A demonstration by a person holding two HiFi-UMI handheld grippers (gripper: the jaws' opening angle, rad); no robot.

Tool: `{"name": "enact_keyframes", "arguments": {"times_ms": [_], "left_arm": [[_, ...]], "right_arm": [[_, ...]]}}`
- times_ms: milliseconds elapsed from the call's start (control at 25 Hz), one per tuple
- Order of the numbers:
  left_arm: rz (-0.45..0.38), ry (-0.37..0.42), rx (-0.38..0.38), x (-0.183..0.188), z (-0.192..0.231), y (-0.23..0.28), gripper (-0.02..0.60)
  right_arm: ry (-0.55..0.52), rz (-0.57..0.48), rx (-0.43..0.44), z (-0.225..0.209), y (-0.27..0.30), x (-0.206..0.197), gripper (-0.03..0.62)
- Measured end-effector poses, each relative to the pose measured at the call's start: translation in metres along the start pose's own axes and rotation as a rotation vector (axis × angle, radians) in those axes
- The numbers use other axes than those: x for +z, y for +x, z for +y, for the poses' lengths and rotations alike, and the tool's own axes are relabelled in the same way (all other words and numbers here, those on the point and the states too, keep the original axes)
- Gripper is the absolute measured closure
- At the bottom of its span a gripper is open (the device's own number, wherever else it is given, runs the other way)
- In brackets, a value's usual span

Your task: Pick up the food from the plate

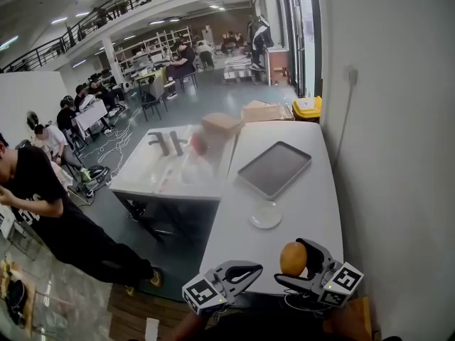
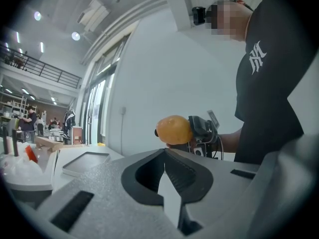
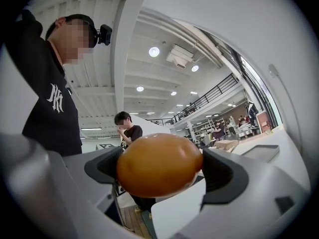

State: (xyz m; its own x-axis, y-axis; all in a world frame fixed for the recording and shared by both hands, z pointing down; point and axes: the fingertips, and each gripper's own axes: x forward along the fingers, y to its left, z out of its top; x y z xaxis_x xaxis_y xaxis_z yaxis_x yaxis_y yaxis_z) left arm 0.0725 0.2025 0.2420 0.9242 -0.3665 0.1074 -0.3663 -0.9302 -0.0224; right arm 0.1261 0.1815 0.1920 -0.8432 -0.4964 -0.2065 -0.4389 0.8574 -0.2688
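The right gripper (image 1: 297,263) is clamping a glossy orange-brown round piece of food (image 3: 159,171) between its jaws, holding it up over the near edge of the white table (image 1: 313,204), apart from the small white plate (image 1: 266,217) that is sitting near a grey tray (image 1: 274,168). The left gripper (image 1: 252,270) is hovering alongside, its jaws pressed together on nothing.

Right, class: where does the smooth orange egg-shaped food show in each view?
Head view: orange egg-shaped food low right, in the right gripper.
Left gripper view: centre, above the jaws.
Right gripper view: centre, between the jaws.
Shared landmark: grey rectangular tray.
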Motion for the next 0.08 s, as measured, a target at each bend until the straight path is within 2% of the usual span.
{"name": "enact_keyframes", "arguments": {"times_ms": [80], "left_arm": [[-0.001,0.004,0.002,0.0017,0.0018,0.0013,0.578]], "right_arm": [[-0.006,0.010,-0.002,-0.0033,0.0007,-0.0012,0.089]]}}
